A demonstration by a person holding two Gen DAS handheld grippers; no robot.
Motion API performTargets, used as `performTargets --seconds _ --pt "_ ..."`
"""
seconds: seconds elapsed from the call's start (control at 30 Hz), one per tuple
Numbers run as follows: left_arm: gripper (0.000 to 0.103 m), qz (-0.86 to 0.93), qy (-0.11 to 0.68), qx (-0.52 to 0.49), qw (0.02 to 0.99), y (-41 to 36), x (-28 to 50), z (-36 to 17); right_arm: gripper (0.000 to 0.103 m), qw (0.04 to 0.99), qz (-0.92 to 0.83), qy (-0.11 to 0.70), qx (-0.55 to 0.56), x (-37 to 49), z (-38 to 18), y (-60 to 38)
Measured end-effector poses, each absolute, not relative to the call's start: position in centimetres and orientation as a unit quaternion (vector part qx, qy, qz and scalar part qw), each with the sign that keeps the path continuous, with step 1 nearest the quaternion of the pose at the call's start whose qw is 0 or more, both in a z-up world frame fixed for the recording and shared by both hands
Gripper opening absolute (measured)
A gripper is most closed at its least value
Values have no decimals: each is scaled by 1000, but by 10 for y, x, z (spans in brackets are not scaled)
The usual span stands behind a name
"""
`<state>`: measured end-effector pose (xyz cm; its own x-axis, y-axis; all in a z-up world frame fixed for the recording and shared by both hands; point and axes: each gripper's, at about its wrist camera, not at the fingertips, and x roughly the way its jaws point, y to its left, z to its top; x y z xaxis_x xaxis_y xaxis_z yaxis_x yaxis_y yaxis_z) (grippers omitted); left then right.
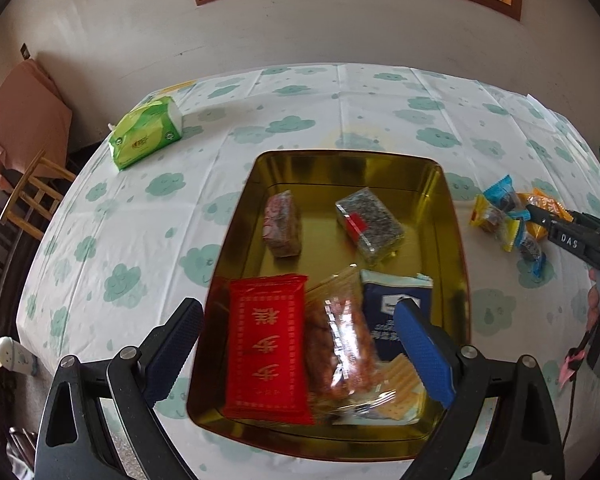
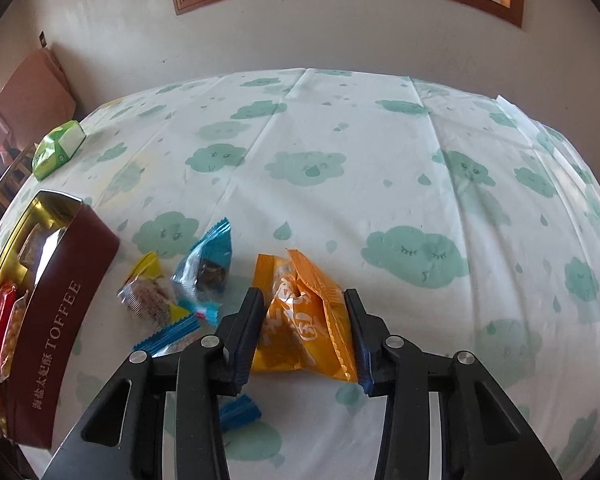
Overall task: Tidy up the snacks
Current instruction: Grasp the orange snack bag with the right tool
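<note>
Right gripper (image 2: 304,320) clamped on an orange snack packet (image 2: 300,320) resting on the cloud-print tablecloth (image 2: 380,152), pads pressed to both sides. Left gripper (image 1: 300,356) released, nothing between its fingers, poised over the near end of the gold toffee tin (image 1: 452,208). Inside the tin: red packet (image 1: 266,344), clear bag of peanuts (image 1: 336,340), navy packet (image 1: 384,300), two wrapped blocks beyond. Just beside the tin, yellow-ended sweet (image 2: 148,288) and blue-wrapped sweet (image 2: 208,264) loose on the cloth. Far left, green tissue pack (image 1: 148,136)
</note>
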<state>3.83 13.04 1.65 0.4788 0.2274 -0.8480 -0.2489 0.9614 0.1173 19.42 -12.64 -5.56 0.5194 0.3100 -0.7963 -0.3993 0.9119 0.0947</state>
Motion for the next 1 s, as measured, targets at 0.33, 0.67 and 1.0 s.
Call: performTargets --seconds 0.33,0.67,1.0 --pt "95 93 490 -1 867 92 44 16 38 874 205 440 -28 142 -54 -140" --pt "95 33 483 5 875 42 54 16 37 882 192 430 -27 113 -55 -168" --pt "85 -21 495 8 869 -10 83 5 37 900 130 415 -24 125 -56 -220"
